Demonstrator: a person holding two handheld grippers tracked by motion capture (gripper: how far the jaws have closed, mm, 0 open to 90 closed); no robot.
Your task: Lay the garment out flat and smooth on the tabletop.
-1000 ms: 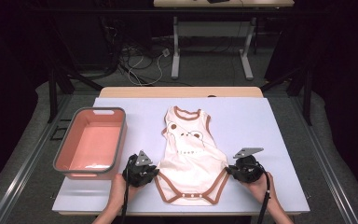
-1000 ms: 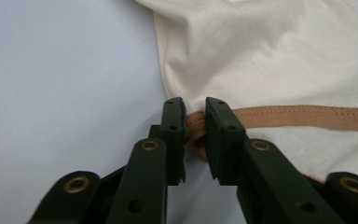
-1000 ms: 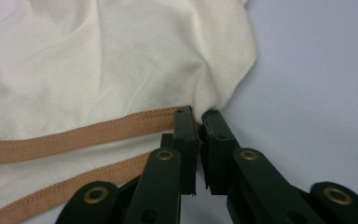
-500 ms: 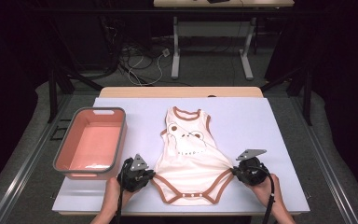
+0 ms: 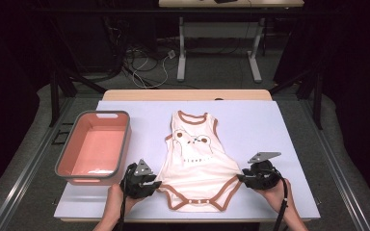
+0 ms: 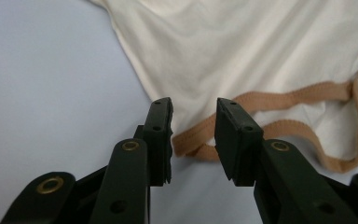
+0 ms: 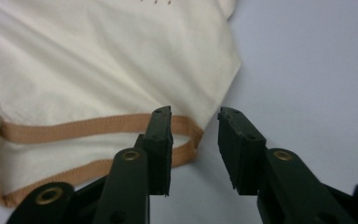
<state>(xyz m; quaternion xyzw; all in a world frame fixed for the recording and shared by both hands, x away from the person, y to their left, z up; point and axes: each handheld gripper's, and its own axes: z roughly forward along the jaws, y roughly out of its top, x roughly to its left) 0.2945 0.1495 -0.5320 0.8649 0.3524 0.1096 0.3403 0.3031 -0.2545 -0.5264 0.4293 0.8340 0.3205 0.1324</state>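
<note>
A cream baby bodysuit (image 5: 197,161) with brown trim and an animal face print lies flat on the lavender table top (image 5: 260,125), neck away from me. My left gripper (image 5: 157,184) sits at its left hip corner. In the left gripper view its jaws have just been opening: my left gripper (image 6: 193,135) is open, and the brown trim loop (image 6: 200,140) lies between the pads, unpressed. My right gripper (image 5: 241,177) is at the right hip corner. It (image 7: 195,140) too has just been opening, and the trim corner (image 7: 186,133) lies loose between its pads.
A pink bin (image 5: 95,147) with a grey rim stands on the table to the left of the bodysuit, close to my left hand. Bare table lies right of the garment. Desk legs and cables (image 5: 149,67) are on the floor beyond the far edge.
Both hands have stayed at the bodysuit's hip corners, the left one drifting slightly toward me. The garment lies flat as before.
</note>
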